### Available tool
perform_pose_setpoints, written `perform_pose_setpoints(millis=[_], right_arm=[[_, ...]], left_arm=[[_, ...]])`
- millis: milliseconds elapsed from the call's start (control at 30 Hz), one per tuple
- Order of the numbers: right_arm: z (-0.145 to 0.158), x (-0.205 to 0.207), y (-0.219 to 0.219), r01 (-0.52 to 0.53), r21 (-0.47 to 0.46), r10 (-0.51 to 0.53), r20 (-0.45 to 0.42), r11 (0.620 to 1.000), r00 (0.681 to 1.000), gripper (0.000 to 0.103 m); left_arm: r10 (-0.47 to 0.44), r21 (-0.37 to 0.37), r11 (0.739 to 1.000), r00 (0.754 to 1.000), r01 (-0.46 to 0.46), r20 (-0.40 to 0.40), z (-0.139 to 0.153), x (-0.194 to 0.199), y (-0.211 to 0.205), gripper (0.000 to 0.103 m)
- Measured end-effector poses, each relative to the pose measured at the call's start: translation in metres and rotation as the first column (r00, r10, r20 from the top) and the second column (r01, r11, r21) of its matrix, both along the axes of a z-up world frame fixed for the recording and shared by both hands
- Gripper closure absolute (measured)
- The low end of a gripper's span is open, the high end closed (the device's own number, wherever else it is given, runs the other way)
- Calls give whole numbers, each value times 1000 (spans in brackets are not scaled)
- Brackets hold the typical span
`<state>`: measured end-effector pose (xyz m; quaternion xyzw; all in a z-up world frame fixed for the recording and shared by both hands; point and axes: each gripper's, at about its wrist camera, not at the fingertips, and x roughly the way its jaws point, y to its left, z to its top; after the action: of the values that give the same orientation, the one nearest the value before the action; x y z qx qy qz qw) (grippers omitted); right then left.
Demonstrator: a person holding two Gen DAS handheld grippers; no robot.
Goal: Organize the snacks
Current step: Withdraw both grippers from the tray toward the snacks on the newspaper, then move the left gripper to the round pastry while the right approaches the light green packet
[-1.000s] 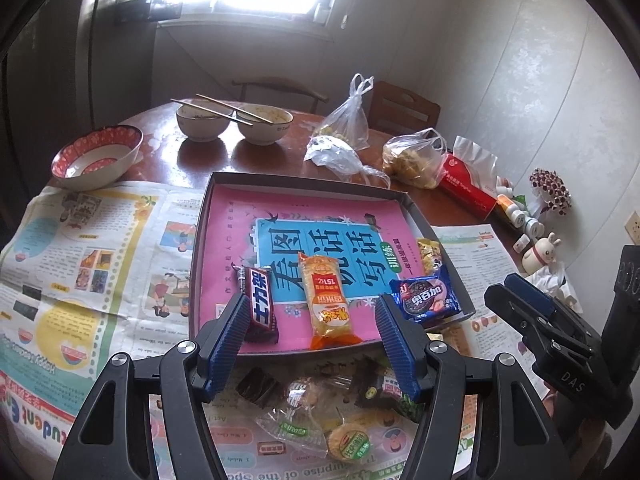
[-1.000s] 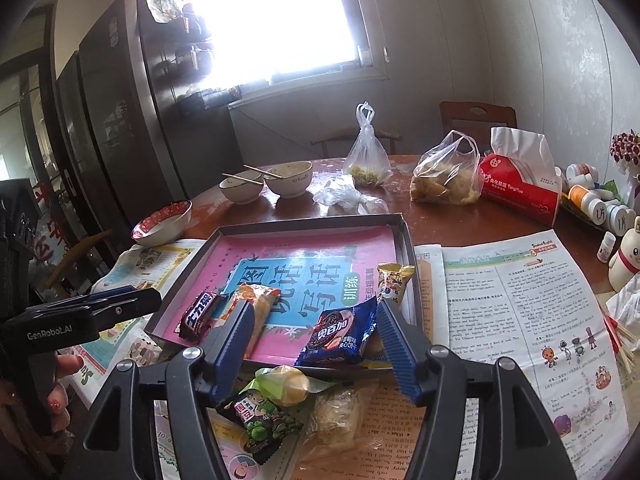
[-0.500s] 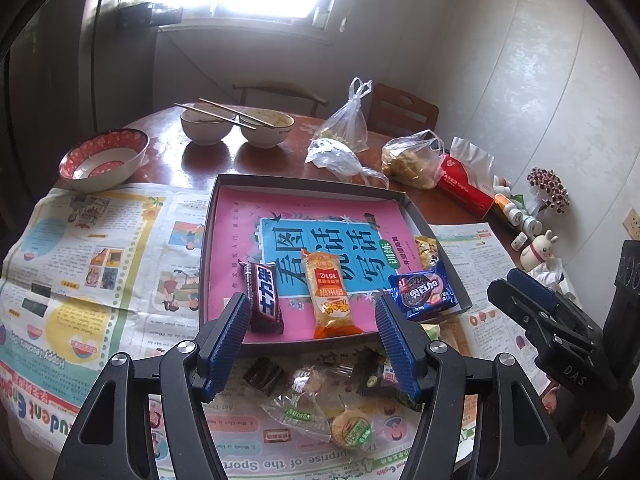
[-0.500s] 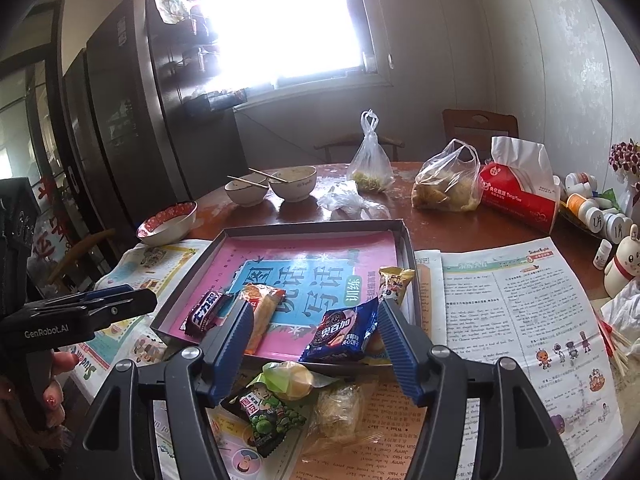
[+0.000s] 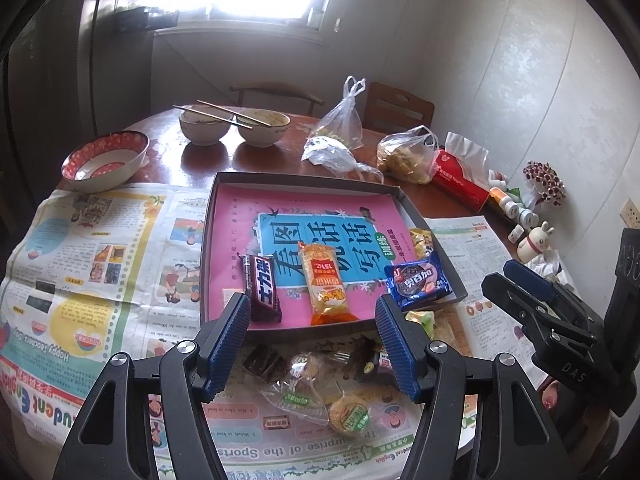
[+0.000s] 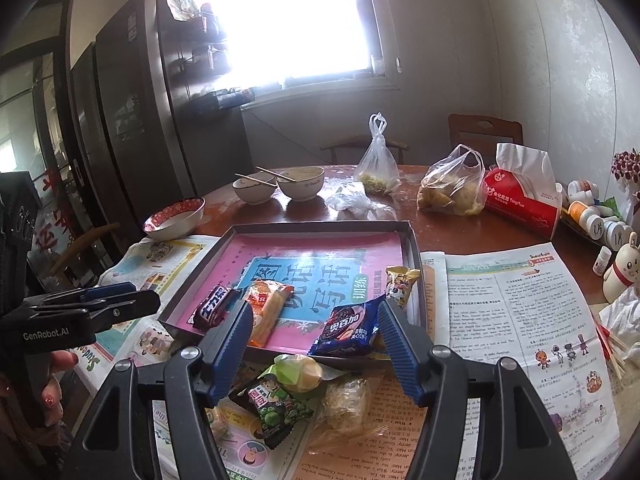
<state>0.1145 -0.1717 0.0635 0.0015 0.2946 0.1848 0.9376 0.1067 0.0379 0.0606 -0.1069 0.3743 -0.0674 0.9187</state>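
A shallow dark tray [image 5: 304,178] lined with a pink book cover holds a purple chocolate bar [image 5: 262,288], an orange packet [image 5: 322,280], a blue cookie packet [image 5: 418,282] and a small gold packet [image 5: 420,238]. Loose snacks lie on the newspaper in front of it: a dark brown piece [image 5: 264,362], clear-wrapped cakes [image 5: 296,396], a green-and-black packet [image 6: 272,404] and a green-wrapped pastry [image 6: 300,368]. My left gripper [image 5: 312,312] hangs open over the loose snacks, holding nothing. My right gripper [image 6: 314,312] is also open and bare, just right of the left one.
Newspaper [image 5: 100,248] covers the near table. Behind the tray stand a red-rimmed bowl [image 5: 104,158], two bowls with chopsticks [image 5: 236,124], plastic bags [image 5: 404,156] and a red tissue pack [image 6: 520,200]. Pill bottles [image 6: 592,216] and a rabbit figurine [image 6: 624,272] line the right edge. A hand [image 6: 52,380] holds the left gripper.
Both grippers stay open and nearly still; the views have only shifted slightly. No snack has moved.
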Motion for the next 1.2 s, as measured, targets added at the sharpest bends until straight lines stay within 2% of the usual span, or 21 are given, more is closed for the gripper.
perform_pose_setpoints(millis=[800,1200], right_arm=[[7,-19,3,-35,-8,35,17,999,999,38],[4,-23,8,-54,-15,54,2,998,999,38]], left_arm=[[-29,39,999,999,30,-14,2,-21,-14,36],[-29,55,998,998,32,-58,-10,-24,-11,36]])
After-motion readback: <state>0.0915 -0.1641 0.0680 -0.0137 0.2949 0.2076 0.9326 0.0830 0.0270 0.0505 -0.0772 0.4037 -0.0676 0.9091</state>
